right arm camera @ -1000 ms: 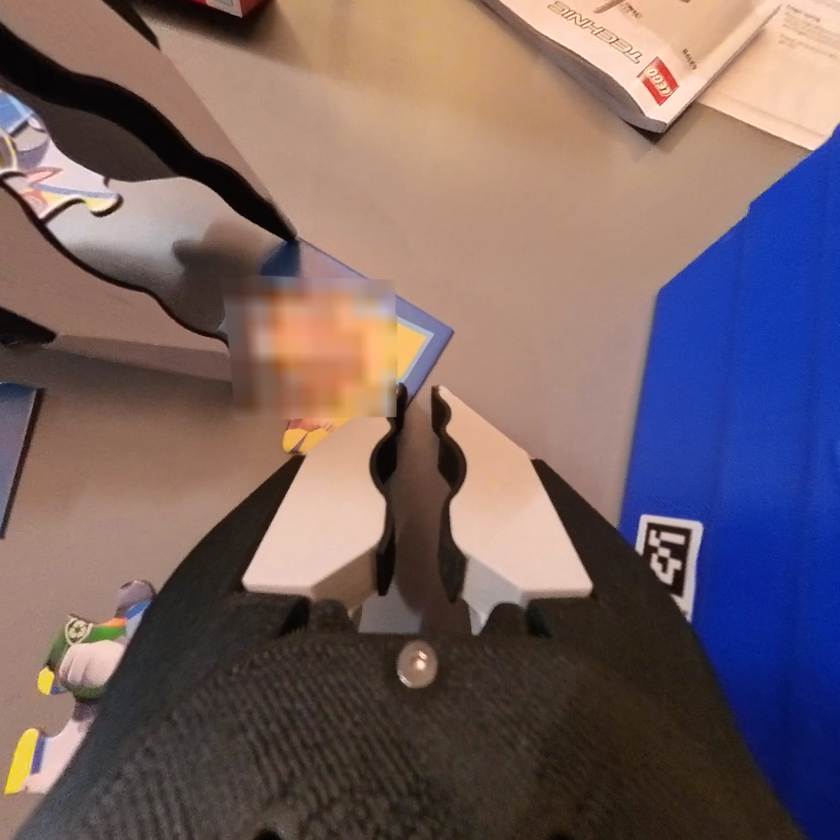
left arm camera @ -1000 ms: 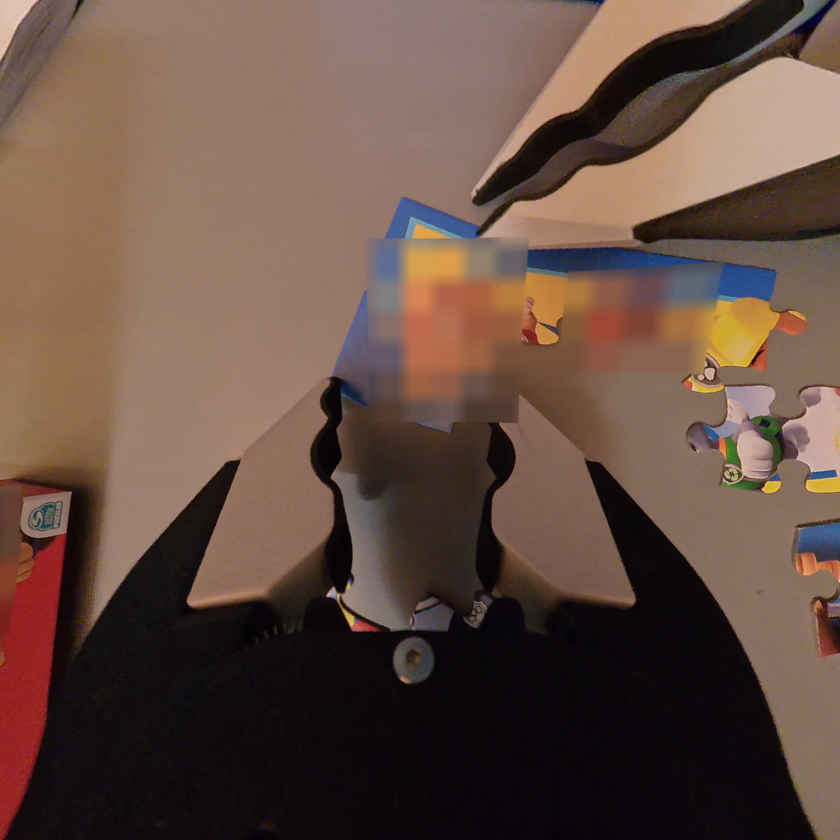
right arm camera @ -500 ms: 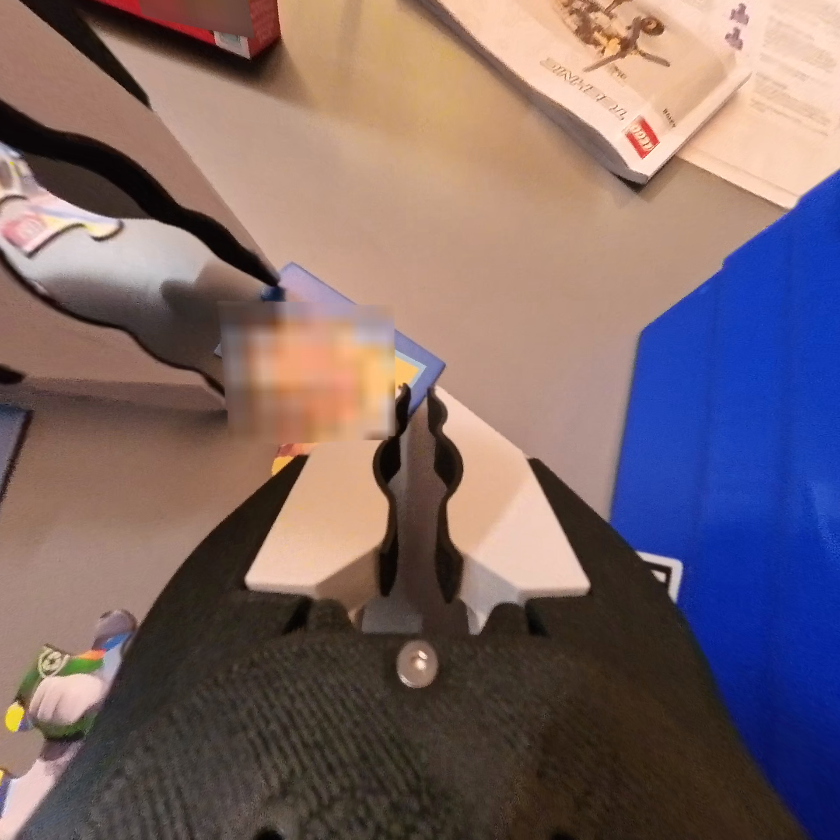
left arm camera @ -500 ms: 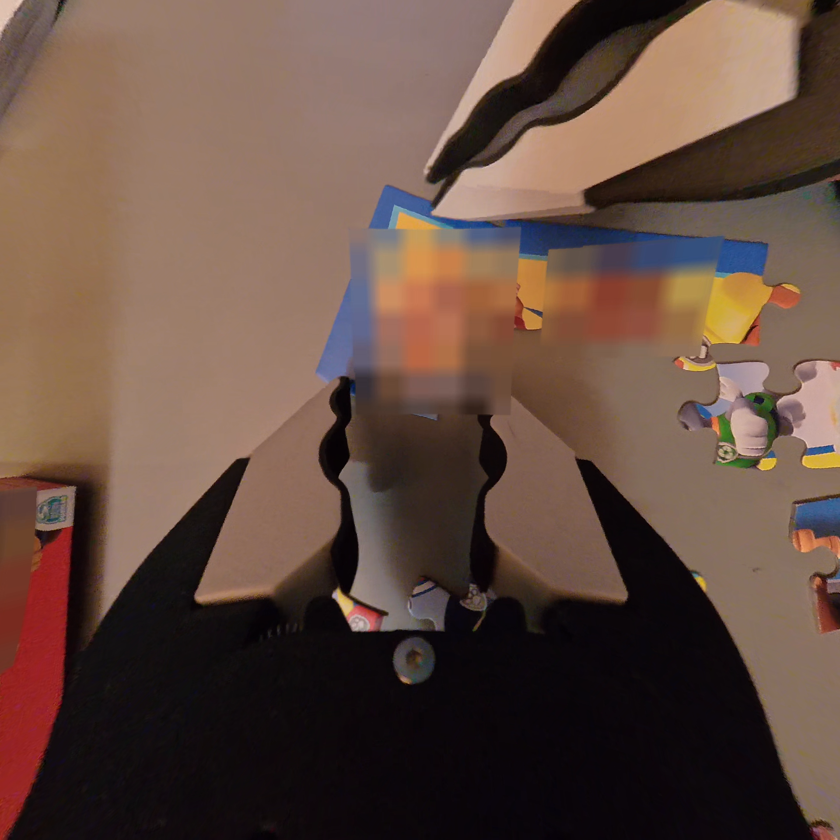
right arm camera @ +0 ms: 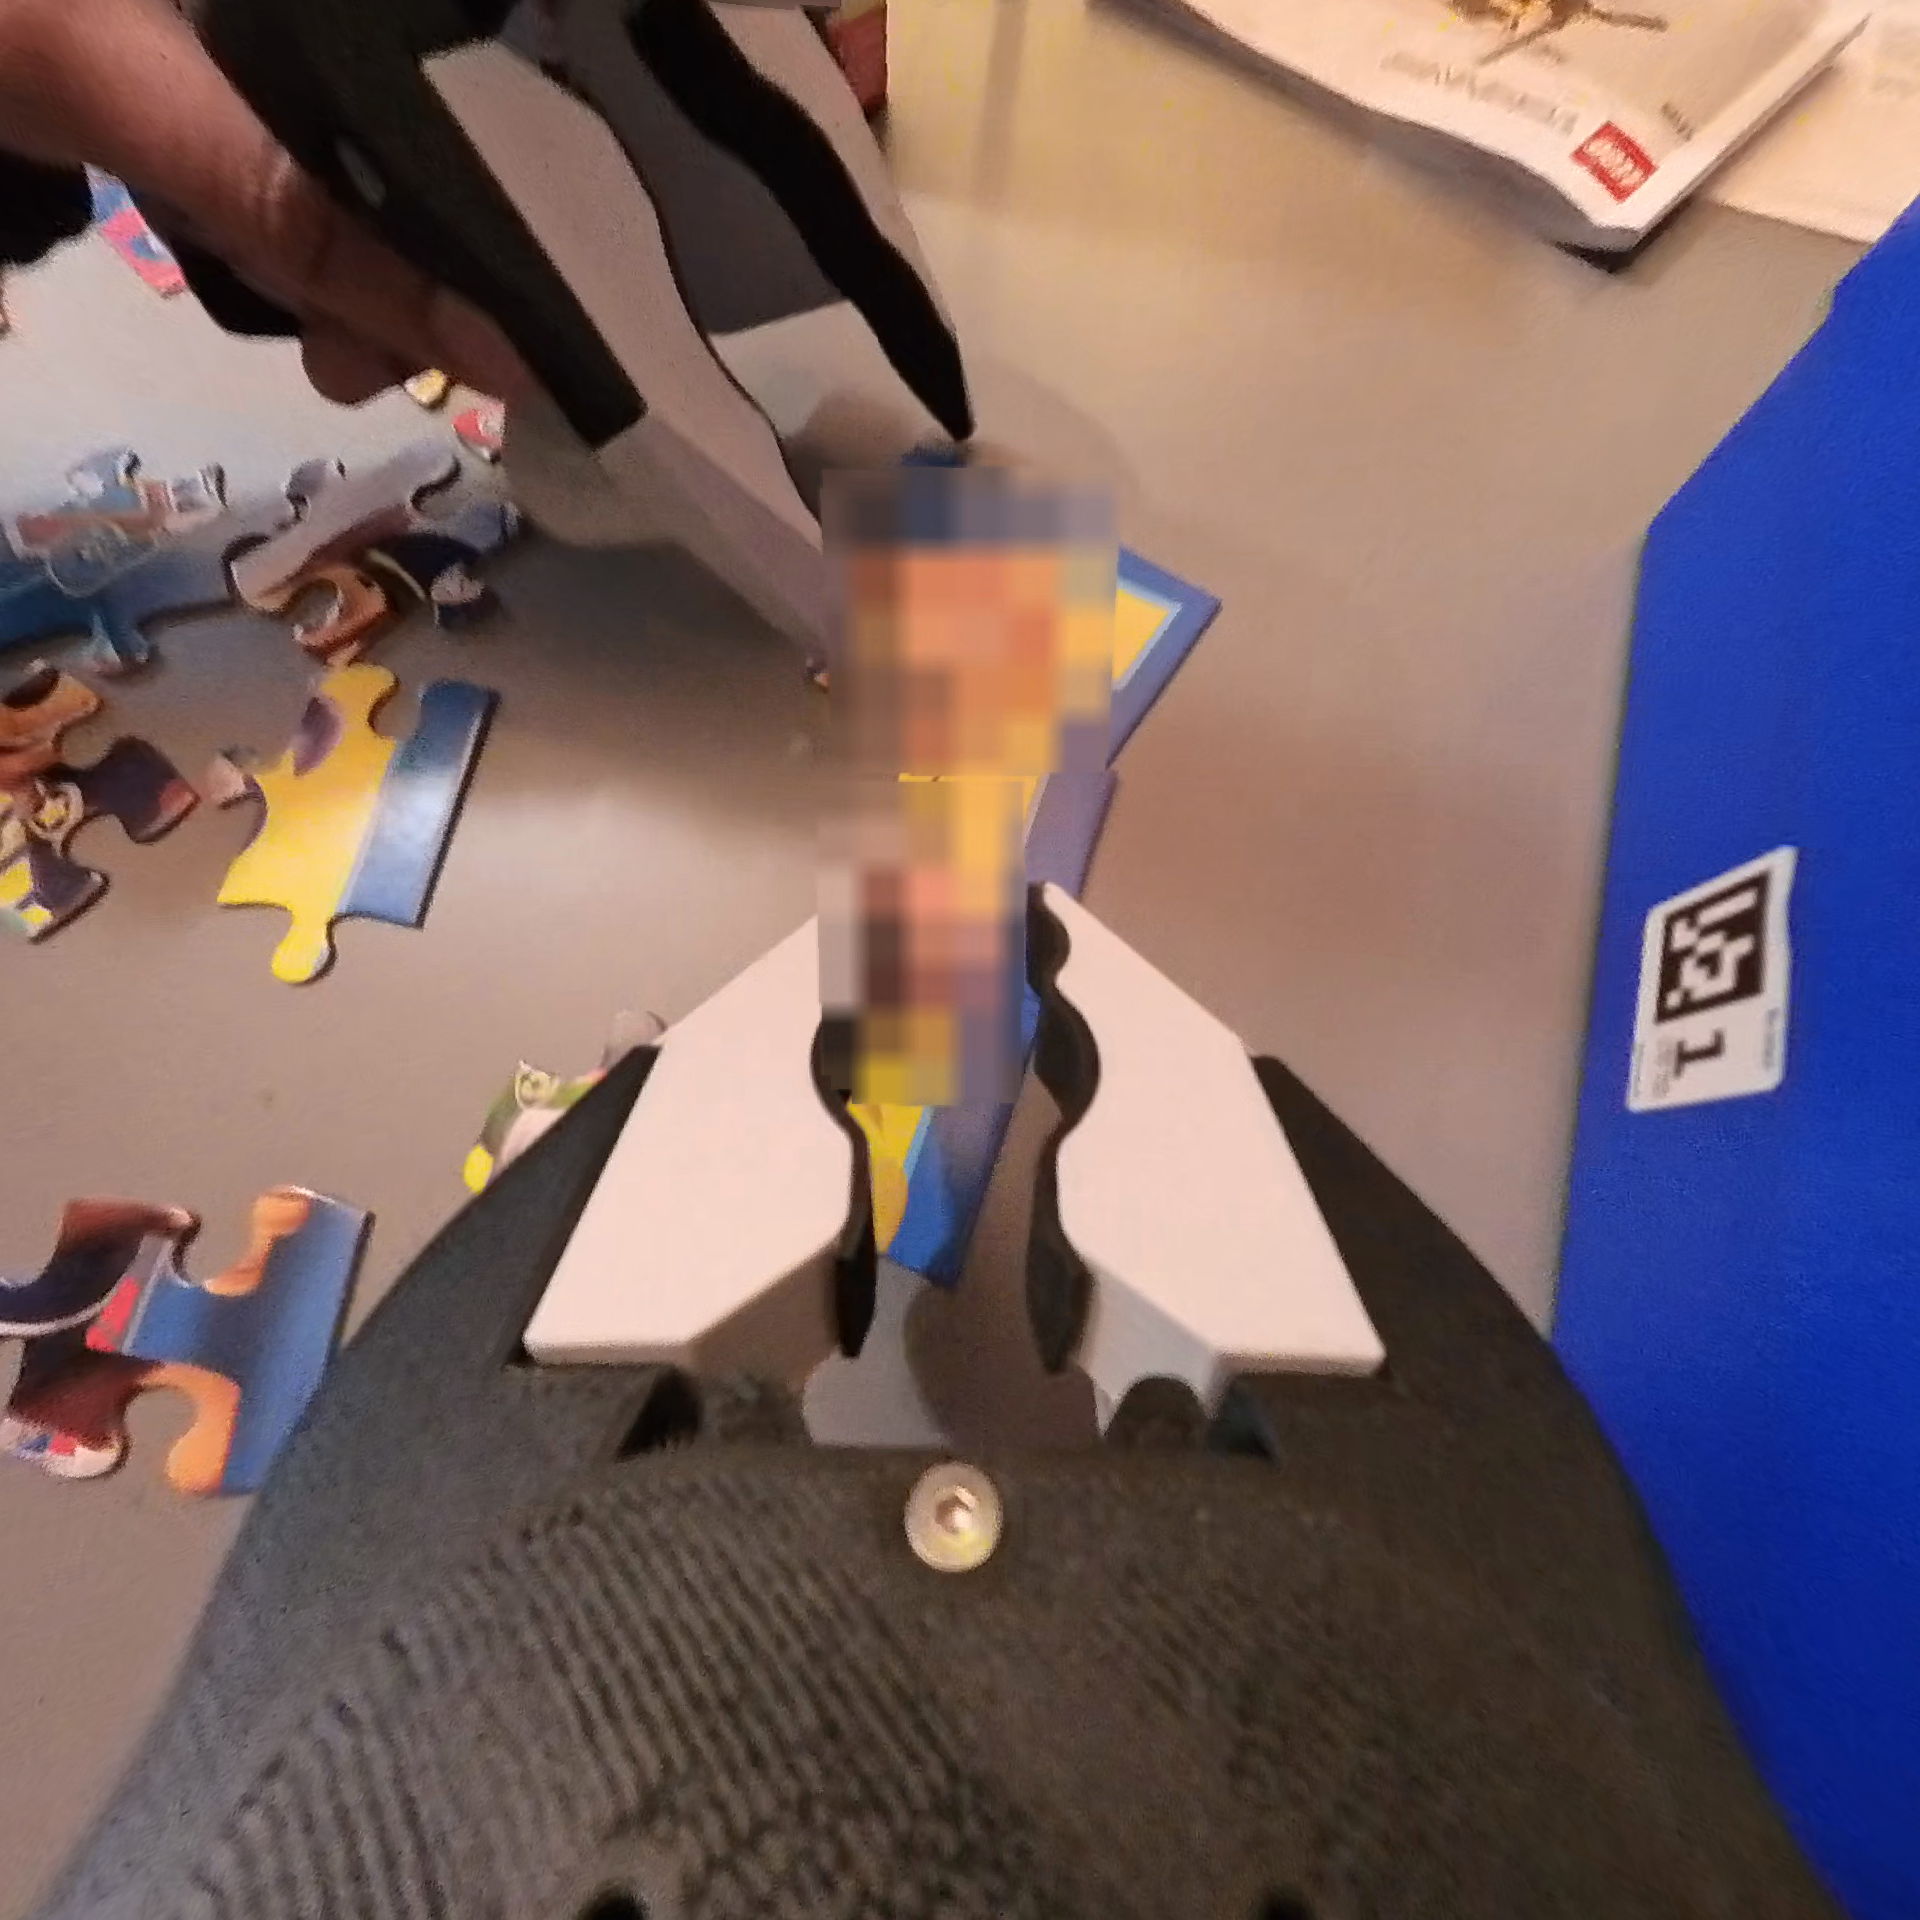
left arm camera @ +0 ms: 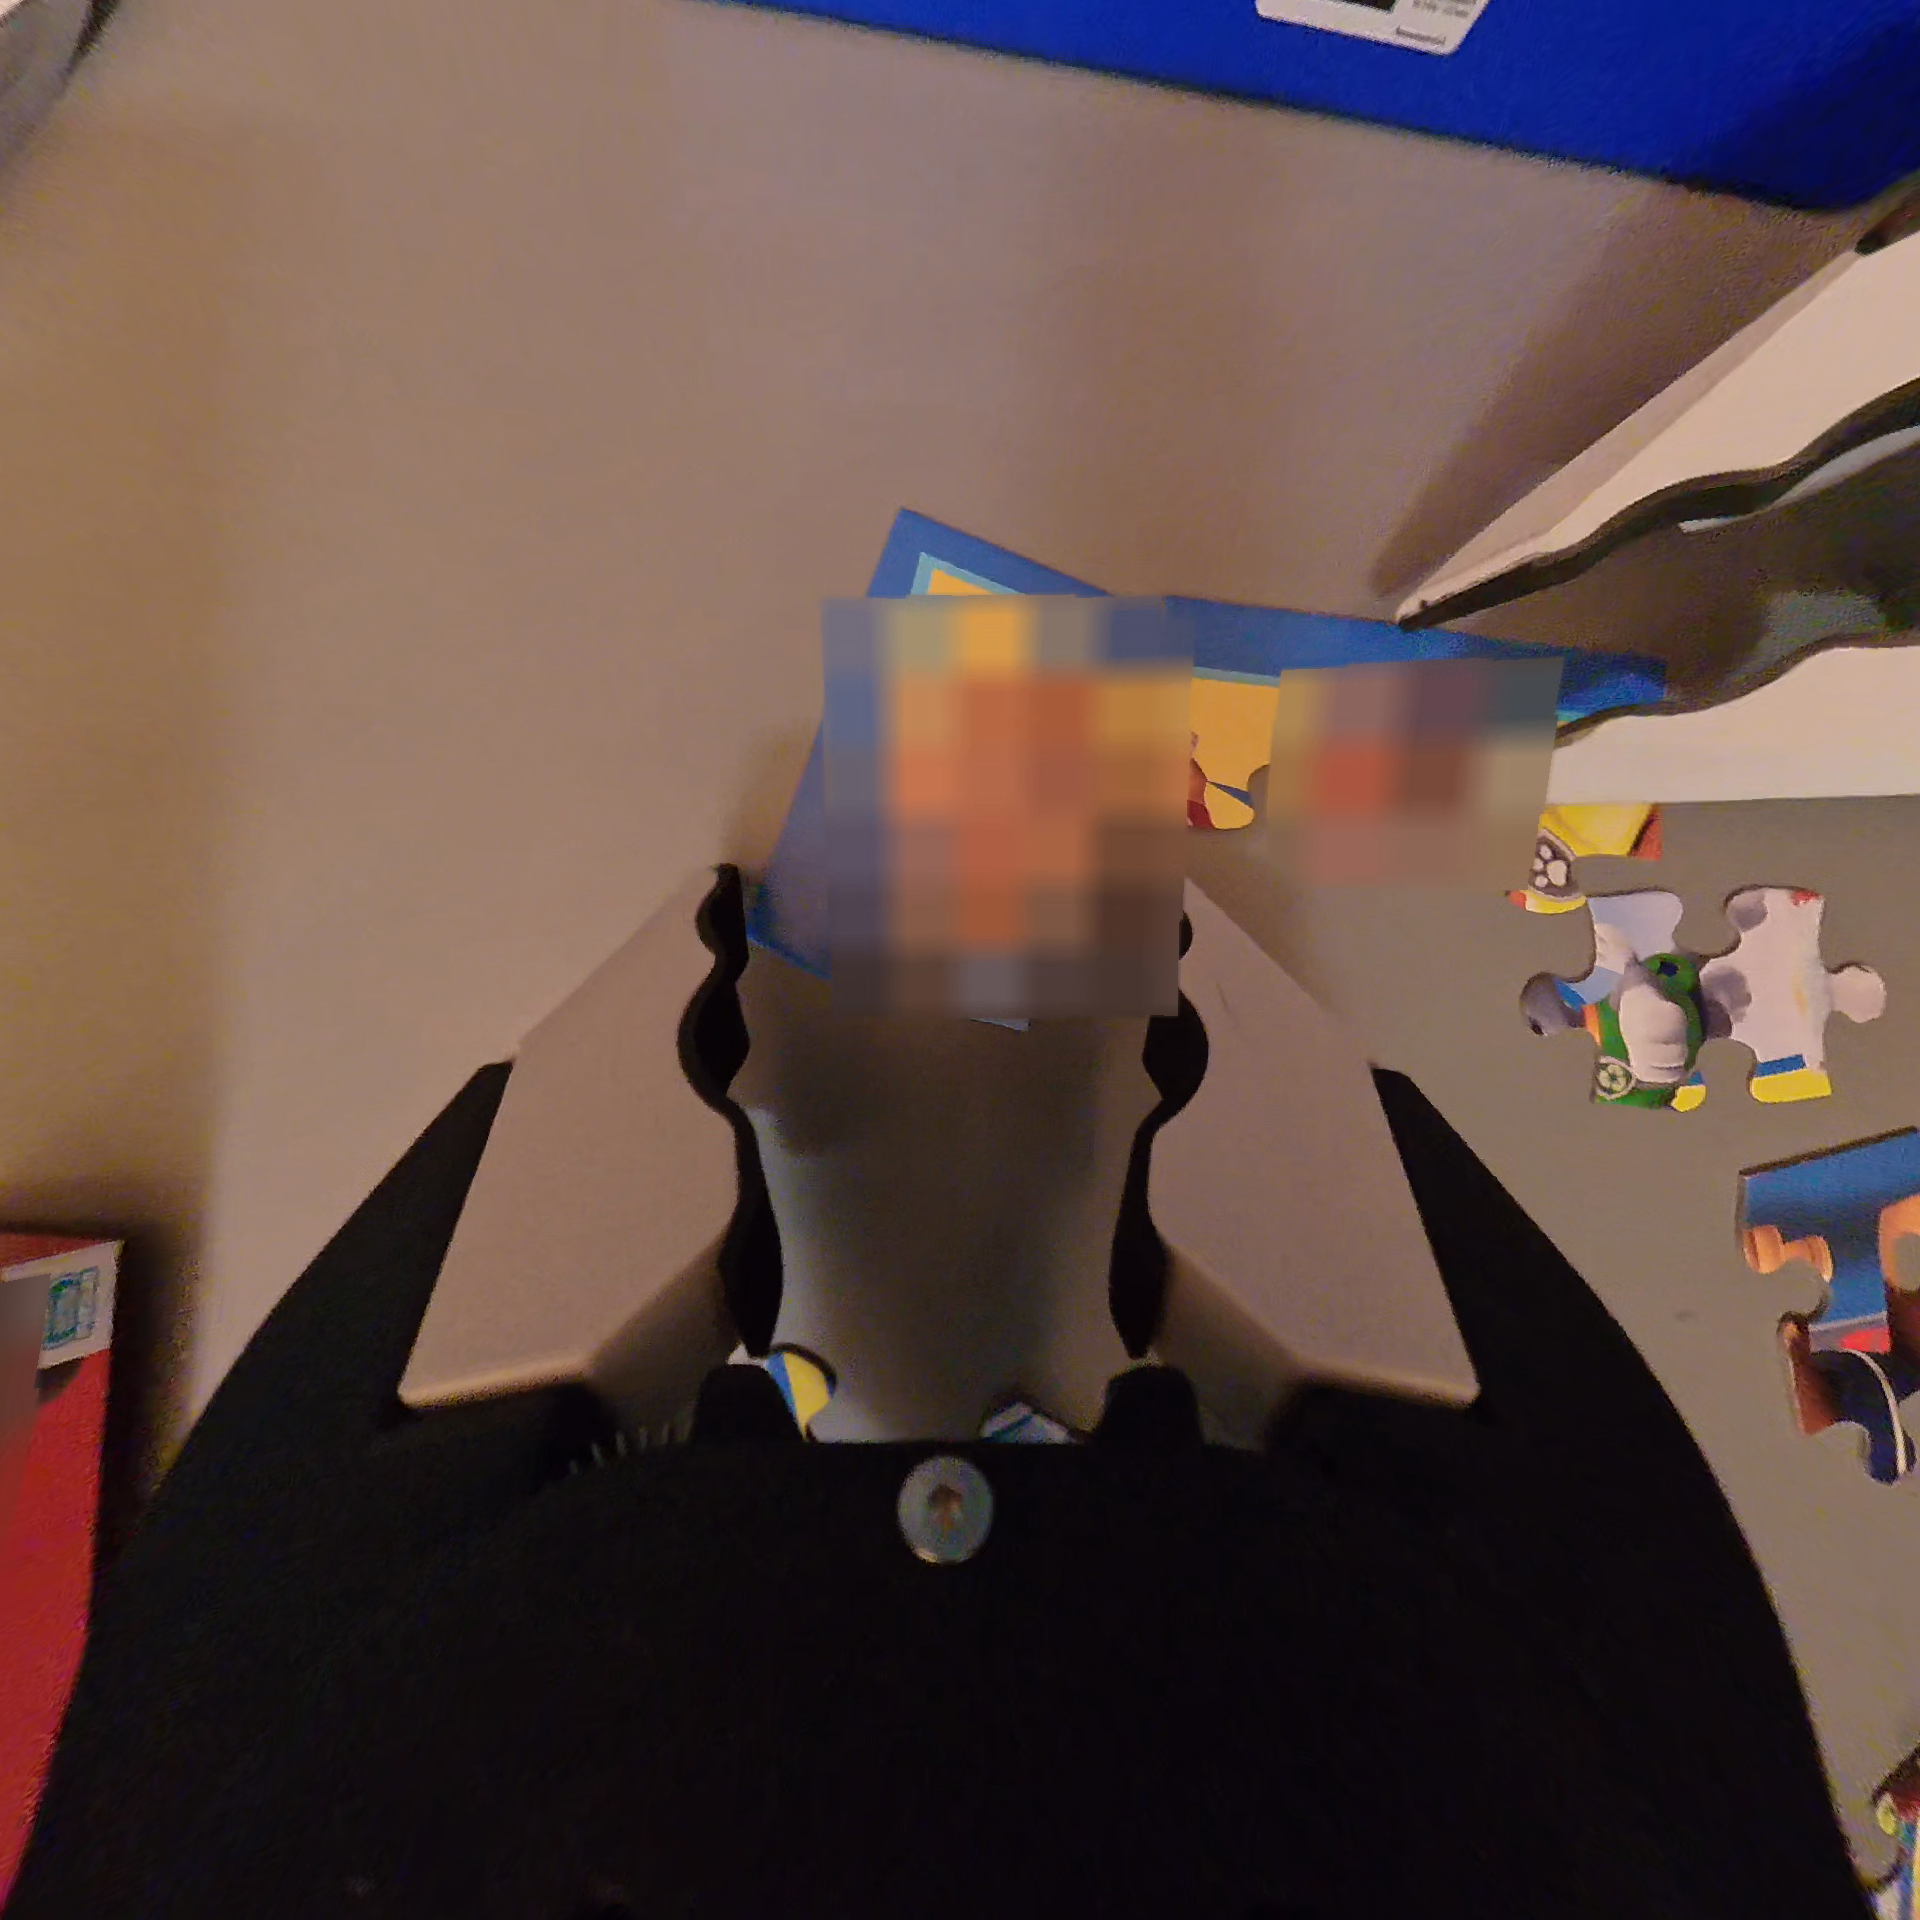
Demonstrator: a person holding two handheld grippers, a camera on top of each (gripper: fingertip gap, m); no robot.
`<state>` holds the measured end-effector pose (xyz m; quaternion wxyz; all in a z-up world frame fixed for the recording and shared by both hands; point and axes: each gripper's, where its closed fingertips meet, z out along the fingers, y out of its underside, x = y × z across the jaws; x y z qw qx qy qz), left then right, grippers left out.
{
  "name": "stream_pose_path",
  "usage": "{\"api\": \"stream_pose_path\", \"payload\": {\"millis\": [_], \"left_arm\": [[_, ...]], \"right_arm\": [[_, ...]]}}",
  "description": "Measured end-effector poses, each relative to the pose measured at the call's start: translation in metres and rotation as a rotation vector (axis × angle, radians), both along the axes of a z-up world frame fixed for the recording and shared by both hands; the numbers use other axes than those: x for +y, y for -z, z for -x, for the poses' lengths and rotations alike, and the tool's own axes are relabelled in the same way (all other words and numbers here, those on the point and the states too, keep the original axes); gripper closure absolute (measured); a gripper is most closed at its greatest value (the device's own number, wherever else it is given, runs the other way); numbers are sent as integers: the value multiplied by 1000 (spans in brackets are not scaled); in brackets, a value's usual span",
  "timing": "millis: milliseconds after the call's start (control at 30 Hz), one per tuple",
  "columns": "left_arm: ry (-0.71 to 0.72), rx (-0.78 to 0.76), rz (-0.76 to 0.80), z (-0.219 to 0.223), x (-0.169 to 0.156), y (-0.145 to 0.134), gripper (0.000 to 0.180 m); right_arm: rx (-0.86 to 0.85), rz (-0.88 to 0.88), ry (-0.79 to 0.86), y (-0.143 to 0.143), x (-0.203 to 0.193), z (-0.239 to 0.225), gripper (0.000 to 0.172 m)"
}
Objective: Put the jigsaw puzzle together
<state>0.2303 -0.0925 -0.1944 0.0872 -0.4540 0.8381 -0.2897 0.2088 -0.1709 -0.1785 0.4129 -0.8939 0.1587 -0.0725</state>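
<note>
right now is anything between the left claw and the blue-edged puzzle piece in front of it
Nothing visible: the open left claw has the blue-edged puzzle piece right at its fingertips. The right claw is off to the right.

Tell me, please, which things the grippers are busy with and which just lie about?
At the grippers:
left gripper, open, at the corner puzzle piece
right gripper, open over the blue-edged piece

Lying about:
loose puzzle pieces
red box
booklet
blue box
</note>
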Motion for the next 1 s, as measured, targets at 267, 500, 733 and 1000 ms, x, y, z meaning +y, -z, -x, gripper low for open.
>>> {"api": "stream_pose_path", "payload": {"millis": [267, 500, 733, 1000], "left_arm": [[-36, 11, -43, 11, 1, 2, 115], [-106, -19, -111, 12, 0, 4, 116], [-97, -10, -118, 14, 1, 4, 116], [-92, -5, -122, 14, 1, 4, 116]], "right_arm": [[17, 14, 6, 13, -8, 3, 143], [6, 24, -13, 13, -8, 3, 143], [-3, 40, -15, 13, -11, 0, 141], [-57, 33, -43, 3, -4, -5, 141]]}}
